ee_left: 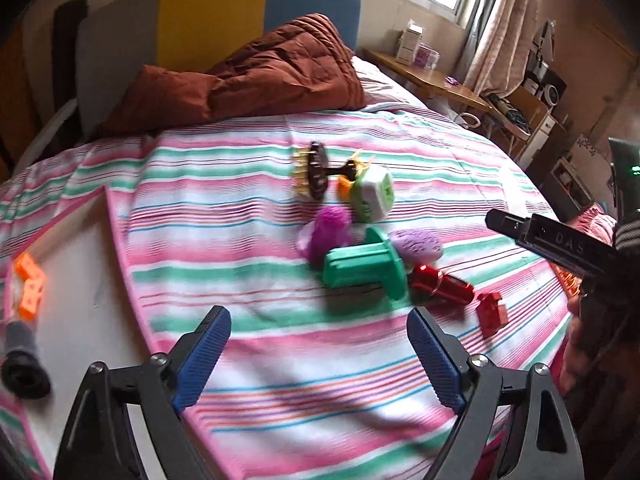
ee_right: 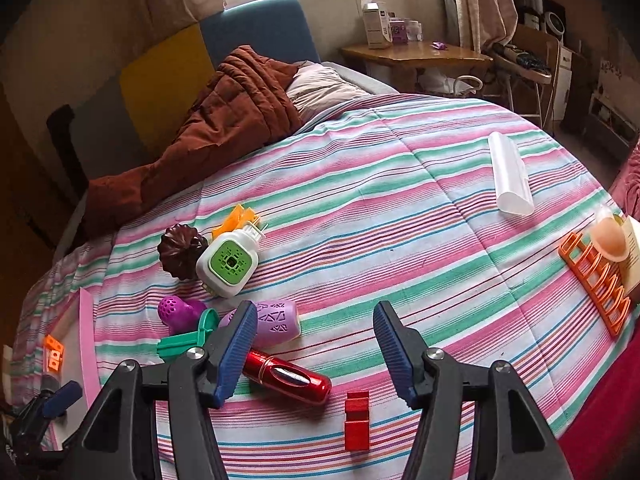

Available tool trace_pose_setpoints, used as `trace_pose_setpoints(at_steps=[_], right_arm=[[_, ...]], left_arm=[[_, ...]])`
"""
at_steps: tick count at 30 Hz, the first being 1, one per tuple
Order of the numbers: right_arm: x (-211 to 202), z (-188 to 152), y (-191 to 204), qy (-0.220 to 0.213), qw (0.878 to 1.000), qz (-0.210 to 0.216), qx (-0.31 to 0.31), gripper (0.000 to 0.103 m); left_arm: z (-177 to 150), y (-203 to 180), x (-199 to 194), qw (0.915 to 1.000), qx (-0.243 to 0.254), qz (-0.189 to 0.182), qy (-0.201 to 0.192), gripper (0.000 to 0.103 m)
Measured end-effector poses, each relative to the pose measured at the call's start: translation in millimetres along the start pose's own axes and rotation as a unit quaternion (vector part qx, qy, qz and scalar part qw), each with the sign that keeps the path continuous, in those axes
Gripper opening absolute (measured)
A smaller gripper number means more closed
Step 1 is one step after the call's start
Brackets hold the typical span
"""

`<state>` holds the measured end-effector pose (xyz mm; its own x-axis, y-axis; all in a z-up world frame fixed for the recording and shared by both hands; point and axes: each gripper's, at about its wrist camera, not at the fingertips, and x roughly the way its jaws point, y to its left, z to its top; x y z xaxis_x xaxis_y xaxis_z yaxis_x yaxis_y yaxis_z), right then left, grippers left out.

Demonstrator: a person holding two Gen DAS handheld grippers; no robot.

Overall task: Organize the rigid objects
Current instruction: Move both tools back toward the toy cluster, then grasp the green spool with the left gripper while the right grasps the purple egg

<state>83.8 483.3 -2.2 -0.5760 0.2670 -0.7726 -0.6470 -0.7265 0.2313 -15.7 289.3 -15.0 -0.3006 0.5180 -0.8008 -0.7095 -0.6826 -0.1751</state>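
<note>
Left gripper [ee_left: 319,354] spread wide over striped bedspread [ee_left: 280,380], nothing between its blue pads, right gripper [ee_right: 315,354] parted and empty above red block [ee_right: 357,420], red metallic cylinder [ee_right: 288,376] just beside its left finger, green spool [ee_left: 362,268] among clustered toys mid-bed.

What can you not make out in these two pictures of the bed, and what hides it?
- Green spool: right wrist view, partly behind the right gripper's finger.
- Orange rack: right wrist view, its far end covered by a peach cup.
- Orange block: left wrist view, blurred.
</note>
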Motion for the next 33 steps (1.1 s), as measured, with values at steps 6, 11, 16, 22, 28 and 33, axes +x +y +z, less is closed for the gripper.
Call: trace_pose_setpoints(at_steps=[6,11,16,22,28,33], right_arm=[[1,2,-7,0.005,0.999,0.023,0.023,0.062],[1,2,-10,0.008,0.999,0.036,0.034,0.062],[3,3,-12,0.015,0.998,0.044,0.04,0.063],[4,3,-11,0.017,0.998,0.042,0.038,0.063],[5,2,-11,0.021,0.999,0.033,0.032,0.063],[13,-1,-6,0.047,0.998,0.036,0.018,0.065]], left_arm=[[20,-21,42,0.9996,0.008,0.009,0.026,0.1],[28,-23,66,0.9989,-0.002,0.012,0.046,0.1],[33,-21,85,0.9979,-0.014,0.014,0.062,0.097],[28,-23,86,0.9978,0.0,-0.009,0.066,0.061],[6,-16,60,0.9984,0.008,-0.019,0.053,0.06],[-17,-5,30,0.999,0.001,-0.023,0.037,0.061]])
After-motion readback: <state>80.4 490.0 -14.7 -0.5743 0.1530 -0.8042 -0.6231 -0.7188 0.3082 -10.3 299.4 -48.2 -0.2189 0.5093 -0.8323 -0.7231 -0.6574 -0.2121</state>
